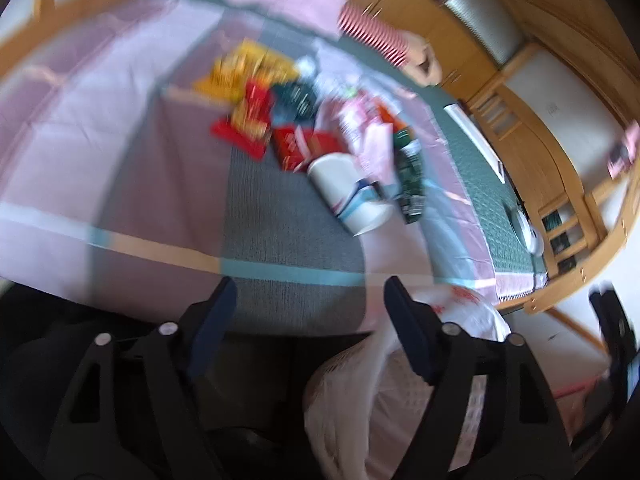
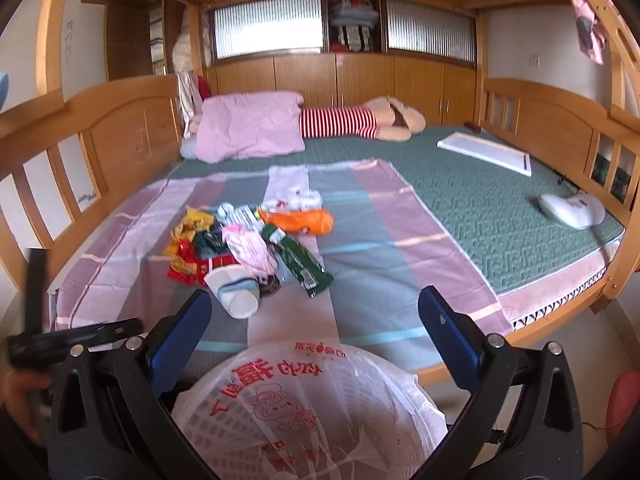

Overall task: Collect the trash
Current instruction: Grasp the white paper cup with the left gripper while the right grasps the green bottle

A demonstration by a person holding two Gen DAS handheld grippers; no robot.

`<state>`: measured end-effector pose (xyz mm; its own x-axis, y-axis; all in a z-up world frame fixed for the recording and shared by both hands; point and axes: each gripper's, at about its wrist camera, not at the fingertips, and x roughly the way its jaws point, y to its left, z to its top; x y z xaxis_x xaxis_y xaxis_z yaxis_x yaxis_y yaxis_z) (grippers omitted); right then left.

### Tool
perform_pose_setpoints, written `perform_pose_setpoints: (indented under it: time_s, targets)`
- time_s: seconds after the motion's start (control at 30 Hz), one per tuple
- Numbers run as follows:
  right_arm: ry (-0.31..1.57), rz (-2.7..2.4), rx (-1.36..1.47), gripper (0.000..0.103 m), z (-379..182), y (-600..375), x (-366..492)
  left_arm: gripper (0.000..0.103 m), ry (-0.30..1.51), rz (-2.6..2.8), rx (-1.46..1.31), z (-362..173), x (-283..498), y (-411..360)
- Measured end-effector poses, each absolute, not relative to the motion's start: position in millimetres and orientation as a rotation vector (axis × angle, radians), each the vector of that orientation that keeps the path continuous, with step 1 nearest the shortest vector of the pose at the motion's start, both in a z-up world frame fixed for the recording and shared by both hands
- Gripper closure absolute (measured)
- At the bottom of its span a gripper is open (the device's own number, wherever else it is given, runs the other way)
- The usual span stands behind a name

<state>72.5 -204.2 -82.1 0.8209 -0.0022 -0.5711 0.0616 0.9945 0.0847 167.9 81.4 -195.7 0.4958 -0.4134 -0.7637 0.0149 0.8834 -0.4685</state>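
On the bed (image 2: pixel 460 208), the trash pile (image 2: pixel 248 240) sits untouched on the striped sheet (image 2: pixel 380 240): snack wrappers, orange bag (image 2: pixel 302 220), green packet (image 2: pixel 304 264), paper cup (image 2: pixel 234 290) on its side nearest. Bin with white plastic bag (image 2: pixel 308 408) waits at near edge below the right gripper (image 2: pixel 316 312); looks empty, hard to tell. Left gripper (image 1: pixel 308 300) and right: fingers apart, holding nothing. Collecting looks barely started; all pieces left to bag.
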Motion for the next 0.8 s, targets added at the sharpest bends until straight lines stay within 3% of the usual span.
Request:
perform_pose_setpoints:
  time_s: [0.13, 0.2, 0.23, 0.3, 0.33, 0.4, 0.47, 0.57, 0.7, 0.8]
  targets:
    - [0.664, -0.098, 0.087, 0.003, -99.6, -213.2, 89.4, 0.033, 1.038, -0.34, -0.429, -214.1, 225.7, 49.4]
    - [0.688, -0.12, 0.088, 0.003, -107.2, -217.4, 99.1, 0.024, 1.043, -0.387, -0.441, -219.8, 252.1, 31.6]
    - [0.703, -0.129, 0.088, 0.003, -110.7, -219.7, 106.6, 0.013, 1.049, -0.402, -0.45, -224.4, 266.2, 21.6]
    - [0.72, -0.135, 0.09, 0.003, -115.9, -223.8, 121.0, 0.012, 1.071, -0.39, -0.434, -234.9, 288.5, 8.2]
    - [0.731, -0.133, 0.093, 0.003, -118.3, -225.2, 132.4, 0.014, 1.098, -0.379, -0.431, -243.7, 299.4, 2.9]
    - [0.75, -0.119, 0.09, 0.003, -123.6, -225.1, 154.0, 0.04, 1.171, -0.389, -0.491, -263.3, 314.1, 0.3]
    - [0.775, -0.091, 0.056, 0.003, -131.6, -217.4, 184.7, 0.055, 1.186, -0.391, -0.562, -271.4, 318.2, 7.9]
    - [0.828, -0.04, 0.008, 0.003, -147.1, -204.0, 228.0, 0.063, 1.173, -0.402, -0.573, -266.8, 316.9, 13.9]
    - [0.933, 0.021, -0.081, 0.004, -178.5, -179.6, 292.9, 0.064, 1.119, -0.372, -0.581, -252.5, 305.5, 27.5]
    - [1.011, 0.045, -0.145, 0.022, -202.7, -165.5, 321.7, 0.064, 1.047, -0.315, -0.561, -236.0, 291.8, 44.1]
